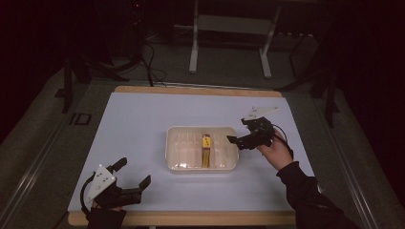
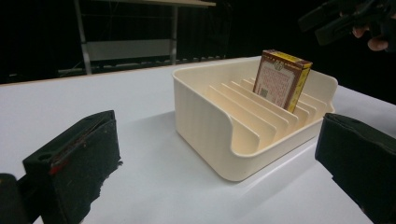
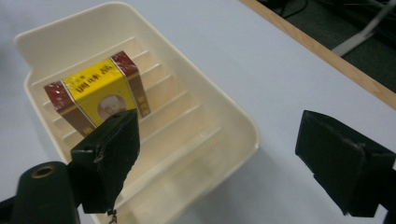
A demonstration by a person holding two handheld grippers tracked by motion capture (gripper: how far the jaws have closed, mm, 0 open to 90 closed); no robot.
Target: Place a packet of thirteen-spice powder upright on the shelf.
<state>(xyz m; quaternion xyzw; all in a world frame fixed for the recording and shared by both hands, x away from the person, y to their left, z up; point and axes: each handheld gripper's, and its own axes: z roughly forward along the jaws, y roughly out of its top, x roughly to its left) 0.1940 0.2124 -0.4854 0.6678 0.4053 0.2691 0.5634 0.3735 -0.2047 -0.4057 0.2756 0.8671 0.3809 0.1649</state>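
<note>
One cream plastic tray w/ slotted dividers (image 1: pixel 202 149) is seen near the middle of the pale blue-white counter (image 1: pixel 143 124), and one small red-and-yellow printed box (image 1: pixel 206 150) is held inside it, standing upright on edge in a slot btwn two dividers, roughly mid-tray; the other slots are seen bare. Two tools are counted, each carried in a person's hand. The left tool (image 1: pixel 133 174) is held low at the counter's near-left corner, well apart from the tray, w/ its jaws spread wide and nothing btwn them; in the left gripper view the tray (image 2: pixel 205 126) and box (image 2: pixel 281 79) are framed btwn those jaws, farther off. The right tool (image 1: pixel 237 141) is held just beside the tray's right end, raised above the counter, jaws likewise spread and gripping nothing. In the right gripper view the tray (image 3: pixel 233 126) is looked down on, the box (image 3: pixel 95 95) partly covered by one black jaw in front of it; contact w/ the box can't be told. A dark sleeve (image 1: pixel 310 195) is seen on the right forearm.
</note>
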